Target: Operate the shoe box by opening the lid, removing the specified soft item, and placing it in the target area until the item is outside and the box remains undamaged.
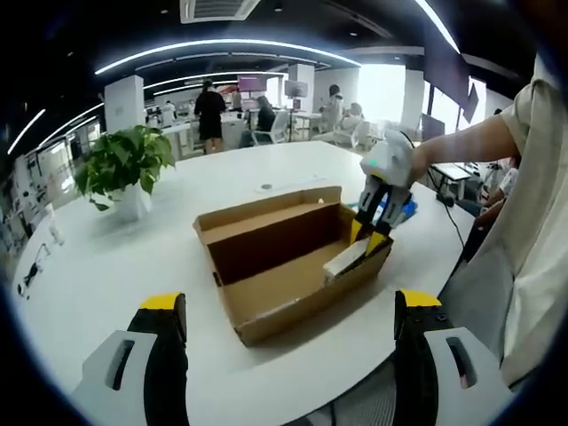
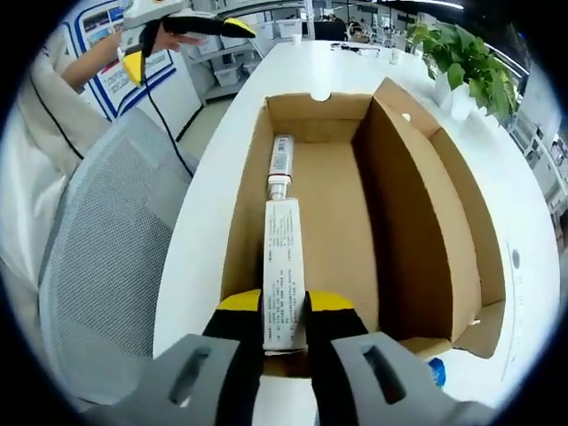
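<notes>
**Right gripper clamping the tube inside the open shoe box**

The right gripper (image 2: 284, 312) is reaching into the shoe box (image 2: 417, 222) and its jaws are pinching the flat crimped end of the soft tube (image 2: 284, 257) (printed white body, cap pointing away toward the far wall). Gripping that thin end is probably keeping the squeezable body from deforming. The tube is lying along the box's left wall, still inside. The lid is standing open already, plain brown cardboard with a matte, stiff look. The left gripper (image 1: 288, 311) is hanging back over the white table (image 1: 106, 266), jaws apart and holding nothing, likely leaving room for the lift. A potted plant (image 1: 124, 169) is sitting well apart.
</notes>
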{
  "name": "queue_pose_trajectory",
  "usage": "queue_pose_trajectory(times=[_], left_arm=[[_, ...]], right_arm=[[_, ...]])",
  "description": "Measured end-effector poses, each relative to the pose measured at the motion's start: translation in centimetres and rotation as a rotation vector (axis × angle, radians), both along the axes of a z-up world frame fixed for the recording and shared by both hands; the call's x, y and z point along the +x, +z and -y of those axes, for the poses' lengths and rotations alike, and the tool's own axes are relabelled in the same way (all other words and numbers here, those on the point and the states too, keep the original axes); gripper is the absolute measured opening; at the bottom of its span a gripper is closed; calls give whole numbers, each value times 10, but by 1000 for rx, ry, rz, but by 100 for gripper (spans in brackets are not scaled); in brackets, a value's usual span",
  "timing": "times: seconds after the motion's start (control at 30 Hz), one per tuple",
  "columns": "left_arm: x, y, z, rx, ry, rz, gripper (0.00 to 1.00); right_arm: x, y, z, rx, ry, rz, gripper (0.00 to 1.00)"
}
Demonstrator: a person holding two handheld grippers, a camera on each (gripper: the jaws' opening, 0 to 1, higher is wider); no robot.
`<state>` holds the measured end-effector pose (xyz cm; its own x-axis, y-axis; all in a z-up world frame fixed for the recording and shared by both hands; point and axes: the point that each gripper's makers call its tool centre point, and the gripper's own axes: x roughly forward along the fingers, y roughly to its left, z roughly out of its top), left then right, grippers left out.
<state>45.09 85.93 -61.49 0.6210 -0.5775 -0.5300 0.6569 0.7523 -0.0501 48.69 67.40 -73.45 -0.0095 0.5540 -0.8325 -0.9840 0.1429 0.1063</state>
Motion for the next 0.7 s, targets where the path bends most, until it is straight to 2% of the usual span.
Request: queue_pose_trajectory(times=[0.3, 0.7], left_arm=[[-4, 1, 0, 4, -5, 6, 100], [-10, 0, 5, 12, -22, 6, 100]], right_arm=[[4, 17, 2, 36, -32, 18, 14], [8, 61, 5, 124, -69, 47, 14]])
